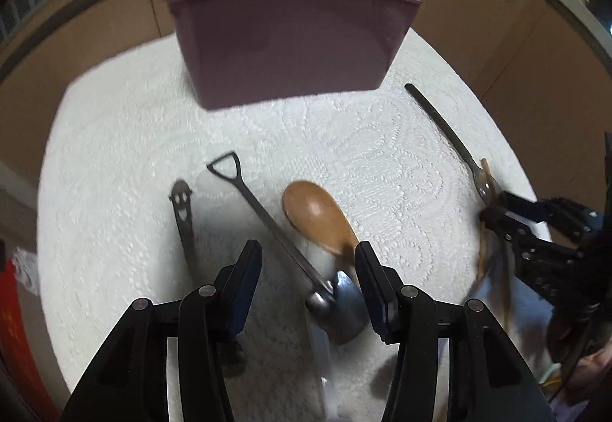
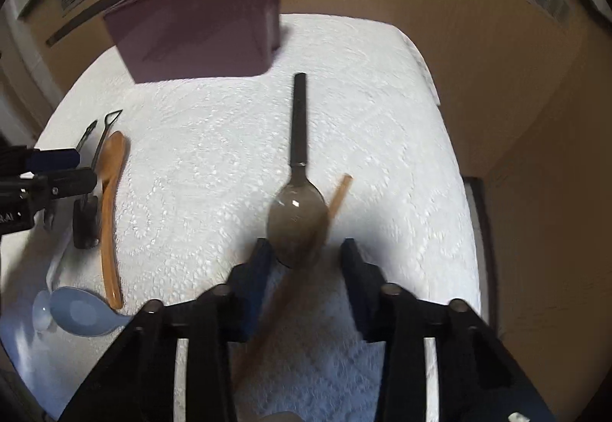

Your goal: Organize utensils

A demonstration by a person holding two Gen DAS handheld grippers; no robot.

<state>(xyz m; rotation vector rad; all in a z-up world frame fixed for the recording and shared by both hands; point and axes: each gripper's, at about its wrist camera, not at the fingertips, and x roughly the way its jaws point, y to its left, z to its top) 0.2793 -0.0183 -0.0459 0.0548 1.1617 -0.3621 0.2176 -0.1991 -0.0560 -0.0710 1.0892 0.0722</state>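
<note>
A maroon plastic bin [image 2: 199, 28] stands on the white textured cloth [image 2: 382, 139], far ahead-left of the right gripper [image 2: 306, 261]; a black-handled metal spoon [image 2: 297, 192] lies just ahead of it.

No lettering can be read anywhere (a blurred mark on the left gripper [image 2: 57, 169] aside).

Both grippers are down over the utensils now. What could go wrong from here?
1. The wooden stick crosses the bowl of the black-handled spoon between the fingers of the right gripper; closing may catch both or flick one away.
2. The left gripper straddles the shovel-handled spoon, with the wooden spoon right beside it; a grasp might pinch both.
</note>
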